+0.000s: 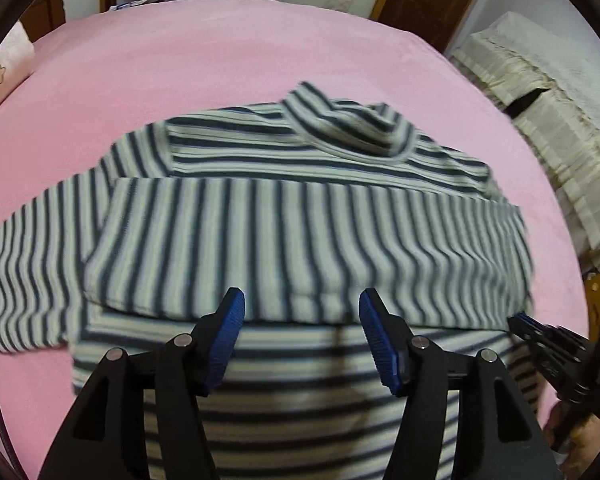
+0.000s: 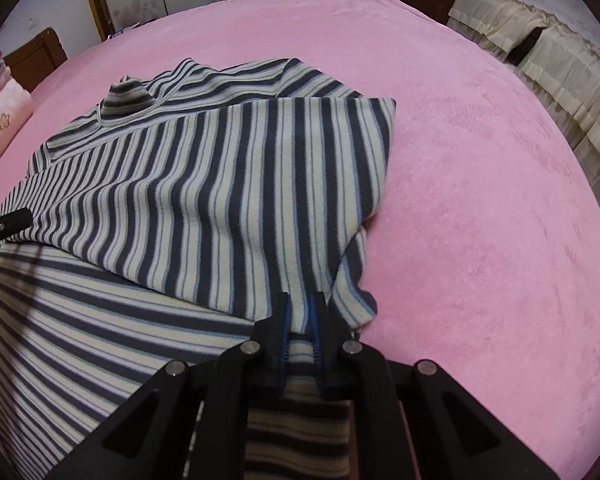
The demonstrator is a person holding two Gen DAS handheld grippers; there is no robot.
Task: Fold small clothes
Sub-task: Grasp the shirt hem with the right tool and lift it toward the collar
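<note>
A navy-and-cream striped turtleneck top (image 1: 300,232) lies on the pink bed (image 1: 220,52), collar (image 1: 352,128) at the far side. One part is folded across the body, its stripes running crosswise to those beneath. My left gripper (image 1: 302,304) hovers open over the near edge of that folded part, with nothing pinched. In the right wrist view, my right gripper (image 2: 300,308) is shut on the top (image 2: 204,200) at the near right corner of the folded layer. Cloth shows between its blue pads (image 2: 315,320). A left gripper finger (image 2: 4,228) shows at the left edge.
The pink bed (image 2: 480,200) stretches wide to the right of the top. A pale pillow (image 2: 4,120) with a flower print lies at the far left. Cream ruffled bedding (image 2: 560,60) stands beyond the right edge. A person's hand (image 1: 572,436) holds the right gripper (image 1: 540,336).
</note>
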